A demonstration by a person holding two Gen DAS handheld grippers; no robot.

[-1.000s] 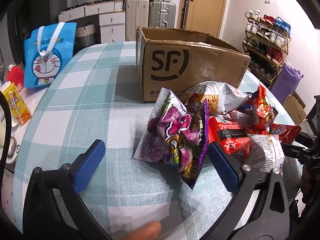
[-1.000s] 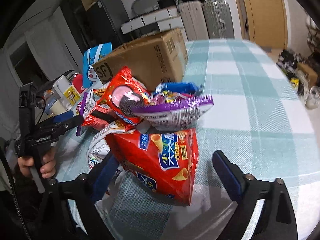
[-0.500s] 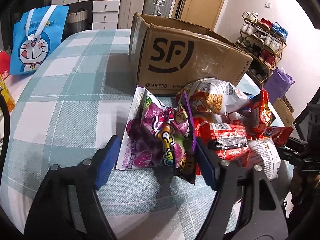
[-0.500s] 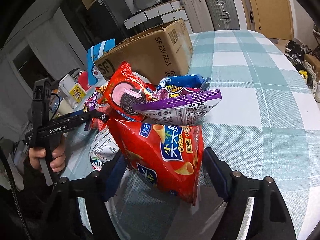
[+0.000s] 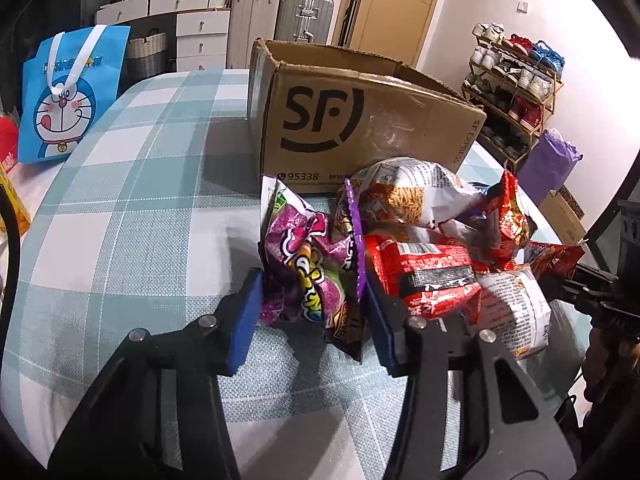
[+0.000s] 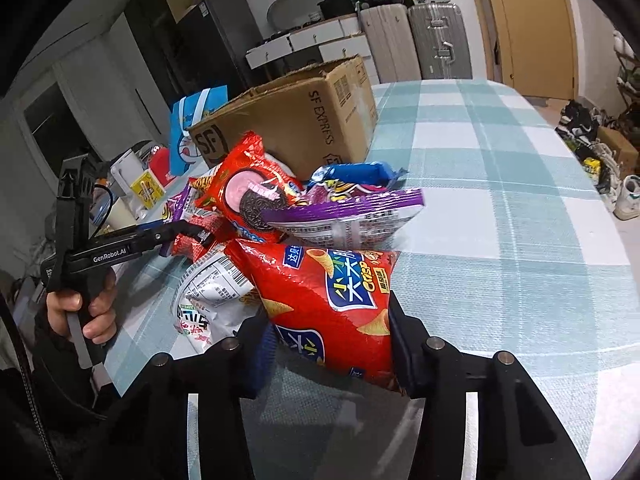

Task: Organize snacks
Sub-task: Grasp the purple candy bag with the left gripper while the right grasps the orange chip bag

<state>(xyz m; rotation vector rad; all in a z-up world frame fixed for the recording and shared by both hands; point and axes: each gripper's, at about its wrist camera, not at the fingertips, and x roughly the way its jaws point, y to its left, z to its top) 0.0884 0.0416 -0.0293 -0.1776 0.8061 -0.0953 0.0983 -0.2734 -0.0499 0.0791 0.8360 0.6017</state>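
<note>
Left tool (image 5: 312,304): the blue pads, wide apart a second ago and half-closed at the last frame, now press both sides of the purple candy bag (image 5: 316,272). The bag is crumpled between them, at the near left edge of the snack pile on the checked table (image 5: 132,208).

Right tool (image 6: 332,344): jaws likewise narrowed since the earlier frames; they now pinch the lower end of the red Crisp chip bag (image 6: 332,296), at the near side of the pile. The left pad is mostly hidden behind the bag.

Pile otherwise unchanged in layout: red Oreo pack (image 6: 252,196) on top, purple-edged bag (image 6: 352,220) lying across the chip bag's upper end, blue packet (image 6: 352,172) behind it, white noodle pack (image 6: 212,292) to the left.

SF Express cardboard box (image 5: 360,120) stands open just beyond the pile. Blue Doraemon bag (image 5: 68,96) upright at the far left of the table.
</note>
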